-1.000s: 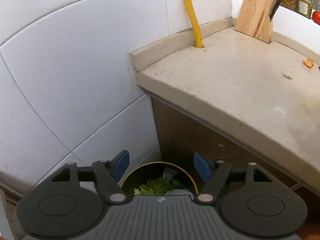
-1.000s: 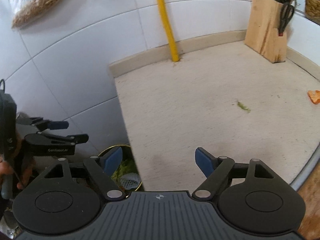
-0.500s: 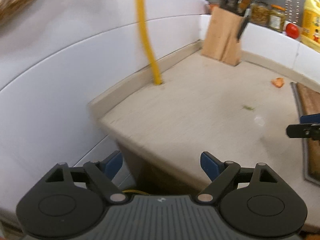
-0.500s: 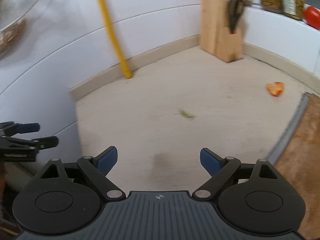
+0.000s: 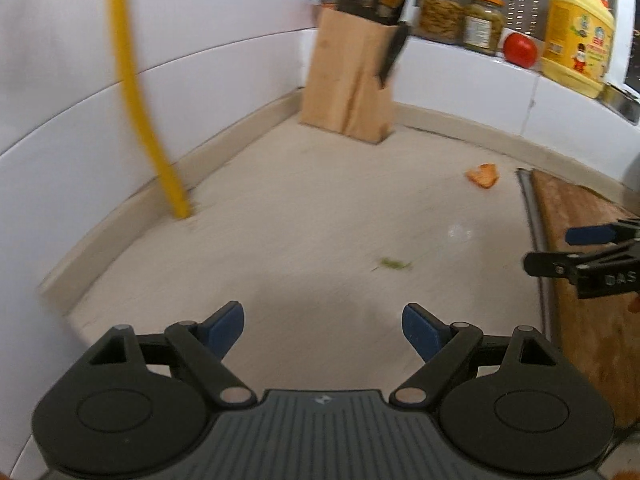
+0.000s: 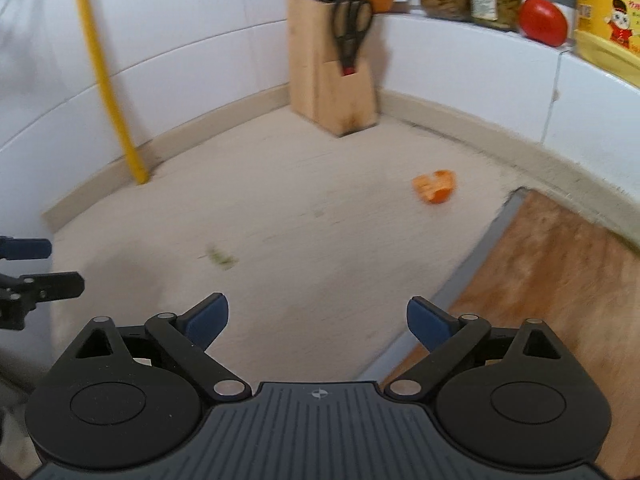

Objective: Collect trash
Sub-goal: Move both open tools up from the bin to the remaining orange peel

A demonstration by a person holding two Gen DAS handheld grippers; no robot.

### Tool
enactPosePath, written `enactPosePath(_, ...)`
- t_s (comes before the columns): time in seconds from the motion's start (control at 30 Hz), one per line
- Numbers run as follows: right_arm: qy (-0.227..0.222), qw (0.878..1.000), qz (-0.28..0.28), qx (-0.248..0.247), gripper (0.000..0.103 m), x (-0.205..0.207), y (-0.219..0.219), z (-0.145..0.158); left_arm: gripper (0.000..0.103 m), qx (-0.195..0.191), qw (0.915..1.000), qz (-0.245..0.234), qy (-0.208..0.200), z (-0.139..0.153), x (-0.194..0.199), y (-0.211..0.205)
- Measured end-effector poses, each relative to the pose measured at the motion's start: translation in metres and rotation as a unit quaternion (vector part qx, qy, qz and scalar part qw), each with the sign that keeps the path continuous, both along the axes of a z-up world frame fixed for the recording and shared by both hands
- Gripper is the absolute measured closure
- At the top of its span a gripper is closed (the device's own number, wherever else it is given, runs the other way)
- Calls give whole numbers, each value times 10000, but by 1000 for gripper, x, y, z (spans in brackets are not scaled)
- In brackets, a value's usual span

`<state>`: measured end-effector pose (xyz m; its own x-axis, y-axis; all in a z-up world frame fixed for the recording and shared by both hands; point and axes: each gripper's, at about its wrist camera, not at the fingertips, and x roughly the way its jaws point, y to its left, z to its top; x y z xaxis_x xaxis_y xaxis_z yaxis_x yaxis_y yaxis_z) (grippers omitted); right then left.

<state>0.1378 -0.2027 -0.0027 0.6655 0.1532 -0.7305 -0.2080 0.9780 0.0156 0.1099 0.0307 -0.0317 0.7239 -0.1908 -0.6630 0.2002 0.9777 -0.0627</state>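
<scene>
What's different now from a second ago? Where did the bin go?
Both grippers swung away from the bin of green scraps by the wall, which is now out of view, and over the countertop. The left gripper and right gripper have just been opening their jaws, nothing between them. The orange scrap, green scrap and knife block stayed put.

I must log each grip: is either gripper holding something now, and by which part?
Nothing is held. The left gripper and the right gripper have just been opening, with only bare counter between their fingers.
</scene>
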Motion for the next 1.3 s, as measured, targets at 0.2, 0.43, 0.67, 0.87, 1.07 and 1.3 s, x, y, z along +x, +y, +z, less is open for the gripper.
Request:
enactPosePath(0.2,-68,9999,-22,-136,5,29,-22,-6,20,66,9989,-449,-81,-6,33,-44)
enactPosePath(0.43,-91,9999,4,-59,5,55,-38,-14,20,-97,9979,-623,155,-27,68,-65)
enactPosePath(0.67,-163,9999,6,20,5,67,-49,-22,22,-275,9966,-707,317,-42,82,-67)
enactPosePath(0.87,-156,9996,58,220,5,67,-47,-28,32,-126,9970,-690,323,-50,87,-71)
enactPosePath(1.07,-113,9994,72,316,5,70,-45,-33,37,97,9981,-559,236,-52,89,-76)
enactPosePath(1.3,-29,9994,171,286,5,72,-38,-39,41,70,9983,-558,135,-54,81,-76)
